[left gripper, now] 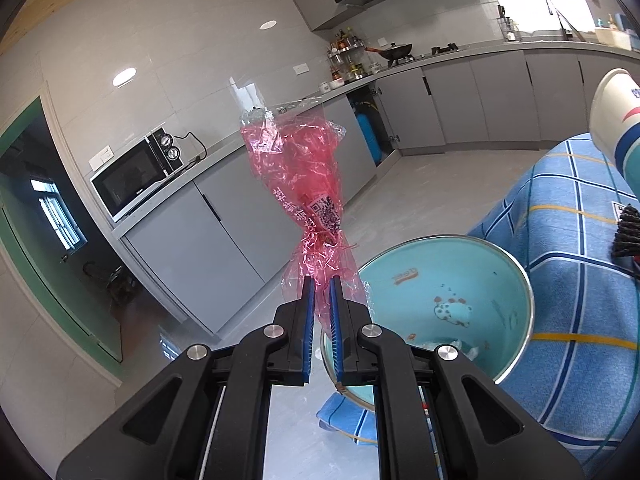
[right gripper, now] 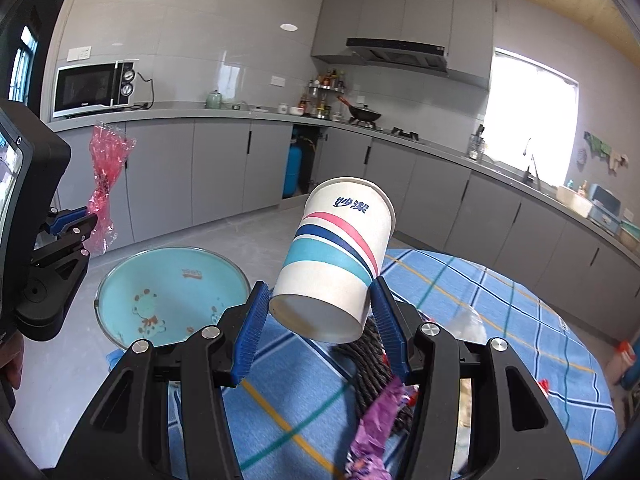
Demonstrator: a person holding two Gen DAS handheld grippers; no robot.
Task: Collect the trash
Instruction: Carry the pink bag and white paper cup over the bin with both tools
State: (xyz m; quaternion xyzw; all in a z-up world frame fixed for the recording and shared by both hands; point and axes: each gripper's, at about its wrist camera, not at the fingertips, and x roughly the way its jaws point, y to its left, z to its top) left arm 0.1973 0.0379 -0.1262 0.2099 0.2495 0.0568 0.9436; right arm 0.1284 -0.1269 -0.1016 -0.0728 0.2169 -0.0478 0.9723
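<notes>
Pink crinkled wrapper (left gripper: 298,184) sat pinched in your nearly closed left gripper (left gripper: 322,300) above the basin (left gripper: 516,276); your right gripper (right gripper: 316,312), half open, clamped the paper cup (right gripper: 336,256) beside it. Neither was dropped in; purple scrap (right gripper: 376,420) remained beyond the basin.

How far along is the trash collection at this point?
Mid-job. The light blue basin already holds a few small scraps. In hand: the left gripper pinches a red plastic wrapper, the right gripper clamps a paper cup; neither is dropped in yet. Left: a purple wrapper on the blue checked tablecloth.
</notes>
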